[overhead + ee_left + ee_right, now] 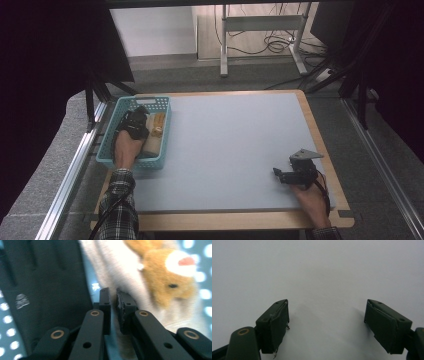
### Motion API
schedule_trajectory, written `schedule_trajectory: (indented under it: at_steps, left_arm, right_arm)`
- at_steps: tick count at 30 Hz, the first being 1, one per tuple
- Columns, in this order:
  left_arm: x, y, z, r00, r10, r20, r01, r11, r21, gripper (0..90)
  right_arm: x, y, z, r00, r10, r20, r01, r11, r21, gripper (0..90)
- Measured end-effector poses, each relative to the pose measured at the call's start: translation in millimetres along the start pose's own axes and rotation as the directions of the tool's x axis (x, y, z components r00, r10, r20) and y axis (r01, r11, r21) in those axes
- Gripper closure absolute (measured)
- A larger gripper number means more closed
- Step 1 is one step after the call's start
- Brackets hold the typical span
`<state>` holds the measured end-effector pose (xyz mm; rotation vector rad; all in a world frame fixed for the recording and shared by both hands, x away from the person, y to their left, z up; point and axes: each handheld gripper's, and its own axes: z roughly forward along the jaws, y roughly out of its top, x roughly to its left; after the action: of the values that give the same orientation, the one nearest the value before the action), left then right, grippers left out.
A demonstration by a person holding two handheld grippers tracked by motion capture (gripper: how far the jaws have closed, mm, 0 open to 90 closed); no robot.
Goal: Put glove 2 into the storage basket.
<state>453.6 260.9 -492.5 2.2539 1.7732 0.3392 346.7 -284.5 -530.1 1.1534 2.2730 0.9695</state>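
In the high view we see the left gripper [136, 123] lowered into the blue basket [112, 131] at the left edge of the table [235, 145]. The right gripper [295, 172] rests near the right front corner, well apart from the basket.

In the left gripper view we see the jaws almost together, with only a thin slit between them. We cannot tell if they pinch anything. Just beyond the tips lie a dark glove [47, 277] on the left and a brown and white plush toy [162, 277] on the right, both inside the basket.

In the right gripper view the jaws stand wide apart over the bare grey table [319, 272].
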Motion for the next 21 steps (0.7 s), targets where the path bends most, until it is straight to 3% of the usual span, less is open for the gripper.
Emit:
schedule_trajectory:
  at_steps: [2,4,7,8,11,13,14,17,18,21]
  left_arm:
    - [-3.8,0.6,0.5,0.9999,0.010,0.002,-0.010,0.9999,0.006,84.2]
    - [-1.1,0.4,-2.2,0.9996,0.001,-0.028,-0.001,1.0000,0.002,82.5]
    - [7.2,-0.2,-13.3,0.9945,-0.032,-0.100,0.027,0.9983,-0.052,73.8]
    - [10.4,-0.6,-18.8,0.9933,-0.049,-0.105,0.040,0.9959,-0.081,72.0]
    - [12.7,-0.7,-33.2,0.9948,-0.061,-0.081,0.048,0.9864,-0.157,68.4]
    - [8.5,0.7,-35.7,0.9996,-0.024,0.012,0.026,0.9823,-0.185,64.1]
    - [3.4,2.0,-34.5,0.9985,-0.007,0.055,0.017,0.9818,-0.189,60.9]
    - [-9.0,6.7,-25.6,0.9931,0.016,0.116,0.005,0.9839,-0.178,47.0]
    - [-13.1,8.7,-21.4,0.9926,0.020,0.119,0.000,0.9860,-0.167,43.3]
    - [-21.5,13.6,-6.8,0.9997,0.023,0.012,-0.022,0.9950,-0.098,36.6]
  right_arm:
    - [0.0,0.0,0.0,1.0000,0.000,0.000,0.000,1.000,0.000,19.2]
    - [0.0,0.0,0.0,1.0000,0.000,0.000,0.000,1.000,0.000,19.3]
    - [-0.1,0.0,0.0,1.0000,-0.002,-0.001,0.002,1.000,0.000,19.3]
    - [-0.1,0.0,0.0,1.0000,-0.002,-0.001,0.002,1.000,0.001,19.3]
    - [-0.1,0.0,0.0,1.0000,-0.001,-0.001,0.001,1.000,0.001,19.3]
    - [-0.1,0.0,0.0,1.0000,-0.001,-0.001,0.001,1.000,0.001,19.3]
    - [-0.1,0.0,0.0,1.0000,-0.002,0.000,0.002,1.000,0.001,19.3]
    - [-0.1,0.0,0.0,1.0000,-0.002,0.000,0.002,1.000,0.001,19.3]
    - [-0.1,0.0,0.0,1.0000,-0.002,0.000,0.002,1.000,0.001,19.3]
    - [-0.1,0.0,0.0,1.0000,-0.002,0.000,0.002,1.000,0.001,19.2]
